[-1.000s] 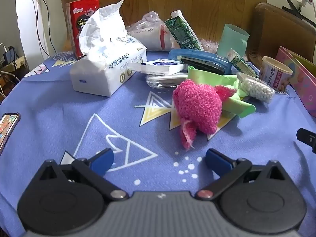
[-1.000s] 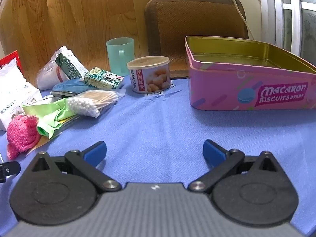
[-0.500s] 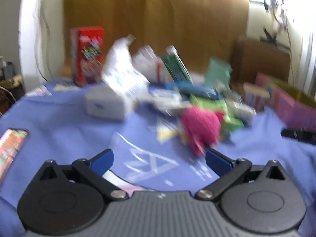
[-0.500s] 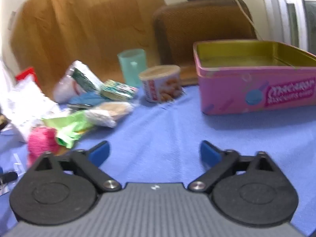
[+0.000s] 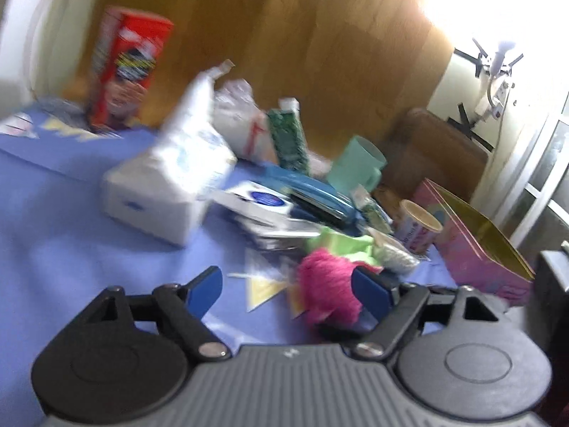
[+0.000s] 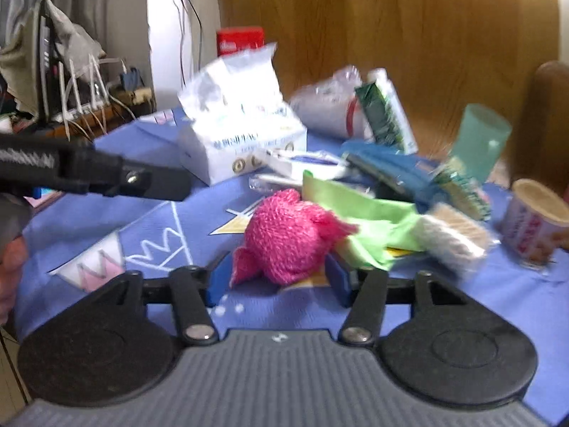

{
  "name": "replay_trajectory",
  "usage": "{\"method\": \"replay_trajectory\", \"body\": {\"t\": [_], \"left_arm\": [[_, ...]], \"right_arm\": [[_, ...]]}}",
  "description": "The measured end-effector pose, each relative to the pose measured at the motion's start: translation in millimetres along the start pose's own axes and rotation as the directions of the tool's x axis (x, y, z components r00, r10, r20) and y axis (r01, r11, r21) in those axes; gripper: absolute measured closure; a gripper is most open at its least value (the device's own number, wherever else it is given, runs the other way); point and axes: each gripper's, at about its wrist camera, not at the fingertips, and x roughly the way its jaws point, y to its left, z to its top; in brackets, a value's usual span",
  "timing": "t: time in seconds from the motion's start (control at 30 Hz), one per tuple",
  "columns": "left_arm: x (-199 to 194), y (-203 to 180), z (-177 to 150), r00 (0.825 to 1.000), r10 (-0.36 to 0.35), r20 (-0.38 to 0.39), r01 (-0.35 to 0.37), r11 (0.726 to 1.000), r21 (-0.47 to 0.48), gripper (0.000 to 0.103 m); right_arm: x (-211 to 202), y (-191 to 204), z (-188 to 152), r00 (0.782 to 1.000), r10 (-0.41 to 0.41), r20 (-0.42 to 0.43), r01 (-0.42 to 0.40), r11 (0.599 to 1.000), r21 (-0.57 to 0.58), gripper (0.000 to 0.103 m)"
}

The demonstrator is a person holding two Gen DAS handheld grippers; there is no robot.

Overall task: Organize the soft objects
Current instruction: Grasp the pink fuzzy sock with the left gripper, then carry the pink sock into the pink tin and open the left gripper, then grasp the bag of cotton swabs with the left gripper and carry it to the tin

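A fluffy pink sock ball [image 6: 288, 236] lies on the blue tablecloth [image 6: 149, 235], partly on a green cloth [image 6: 359, 213]. My right gripper [image 6: 275, 281] is open, its blue pads either side of the pink ball, close to it. In the left wrist view the pink ball [image 5: 327, 284] lies just inside my right fingertip; my left gripper [image 5: 288, 290] is open and empty above the cloth. The left gripper's body shows as a black bar [image 6: 92, 174] at the left of the right wrist view. Both views are motion-blurred.
A tissue pack [image 6: 238, 131], red box [image 5: 128, 67], toothpaste tube [image 6: 387, 114], blue case [image 6: 391, 170], teal cup [image 6: 480, 142], cotton swab bag [image 6: 451, 235] and snack cup [image 6: 533, 220] crowd the back. A pink biscuit tin [image 5: 476, 238] stands at the right.
My right gripper has swung left and moved in until its fingers bracket the pink ball. My left gripper has tilted and shifted, bringing the ball near its right finger.
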Motion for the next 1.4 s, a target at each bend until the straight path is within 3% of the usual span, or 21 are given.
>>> {"method": "replay_trajectory", "body": {"t": [0.1, 0.17, 0.2, 0.3, 0.37, 0.47, 0.6, 0.63, 0.67, 0.77, 0.8, 0.87, 0.9, 0.97, 1.03, 1.17, 1.27, 1.4], "left_arm": [[39.3, -5.3, -1.6, 0.992, -0.059, -0.112, 0.055, 0.998, -0.038, 0.05], [44.5, -10.8, -8.6, 0.975, -0.161, -0.151, 0.149, 0.985, -0.089, 0.068], [40.5, -19.9, -13.6, 0.975, -0.162, -0.155, 0.152, 0.986, -0.072, 0.068], [21.4, -54.5, -25.7, 0.966, -0.208, -0.15, 0.207, 0.978, -0.028, 0.068], [19.5, -80.2, -24.0, 0.956, -0.252, -0.15, 0.256, 0.967, 0.009, 0.068], [42.0, -137.3, -7.3, 0.926, -0.337, -0.171, 0.352, 0.934, 0.065, 0.068], [92.6, -225.4, 10.3, 0.884, -0.416, -0.214, 0.448, 0.884, 0.131, 0.067], [104.2, -243.4, 12.4, 0.88, -0.425, -0.213, 0.458, 0.878, 0.142, 0.062], [113.6, -259.6, 13.6, 0.88, -0.426, -0.209, 0.46, 0.874, 0.158, 0.059], [124.8, -270.0, 18.2, 0.914, -0.368, -0.169, 0.394, 0.905, 0.162, 0.059], [121.1, -259.2, 18.6, 0.919, -0.361, -0.157, 0.384, 0.911, 0.149, 0.058], [106.7, -229.1, 18.4, 0.943, -0.311, -0.12, 0.326, 0.936, 0.136, 0.054], [96.2, -209.4, 17.1, 0.958, -0.27, -0.095, 0.281, 0.95, 0.137, 0.054], [72.8, -164.5, 12.2, 0.985, -0.161, -0.057, 0.167, 0.978, 0.124, 0.054], [51.8, -118.2, 5.3, 0.997, -0.048, -0.052, 0.052, 0.995, 0.09, 0.055], [18.9, -66.9, -4.1, 0.997, 0.07, -0.032, -0.068, 0.996, 0.055, 0.056], [0.9, -41.8, -11.7, 0.995, 0.095, -0.008, -0.095, 0.995, 0.033, 0.056], [-1.6, -23.5, -19.0, 0.998, 0.065, -0.021, -0.065, 0.998, -0.004, 0.056]], "right_arm": [[18.0, 2.0, -0.9, 1.0, -0.011, -0.013, 0.011, 1.0, 0.006, 0.043], [14.7, 4.3, -1.9, 1.0, -0.015, -0.006, 0.016, 0.999, 0.028, 0.056], [4.5, 3.8, -4.6, 1.0, -0.015, 0.002, 0.014, 0.999, 0.041, 0.06], [-32.0, -10.0, -22.0, 0.999, 0.029, 0.025, -0.032, 0.99, 0.135, 0.061], [-60.8, -18.1, -32.1, 0.997, 0.006, 0.074, -0.017, 0.989, 0.149, 0.061], [-104.7, -39.2, -45.1, 0.979, -0.124, 0.164, 0.097, 0.982, 0.162, 0.061], [-153.7, -94.1, -56.7, 0.92, -0.326, 0.218, 0.274, 0.932, 0.237, 0.061], [-163.8, -111.5, -58.2, 0.906, -0.36, 0.222, 0.297, 0.915, 0.272, 0.061], [-172.1, -129.7, -58.9, 0.893, -0.39, 0.224, 0.316, 0.899, 0.303, 0.061], [-182.7, -182.0, -59.2, 0.839, -0.509, 0.19, 0.42, 0.829, 0.368, 0.05], [-184.5, -196.0, -61.4, 0.814, -0.552, 0.181, 0.459, 0.803, 0.381, 0.044], [-187.5, -217.2, -68.1, 0.779, -0.61, 0.146, 0.519, 0.758, 0.396, 0.043], [-191.3, -222.3, -72.1, 0.773, -0.619, 0.142, 0.521, 0.746, 0.415, 0.043], [-198.9, -221.8, -76.5, 0.785, -0.594, 0.173, 0.471, 0.755, 0.455, 0.043], [-200.4, -213.3, -73.4, 0.812, -0.538, 0.227, 0.398, 0.795, 0.459, 0.043], [-161.9, -162.4, -49.3, 0.922, -0.291, 0.255, 0.215, 0.933, 0.289, 0.046], [-114.8, -115.7, -27.7, 0.964, -0.17, 0.207, 0.147, 0.981, 0.124, 0.047], [-46.8, -100.9, -5.3, 0.978, -0.179, 0.104, 0.177, 0.984, 0.027, 0.046]]}}
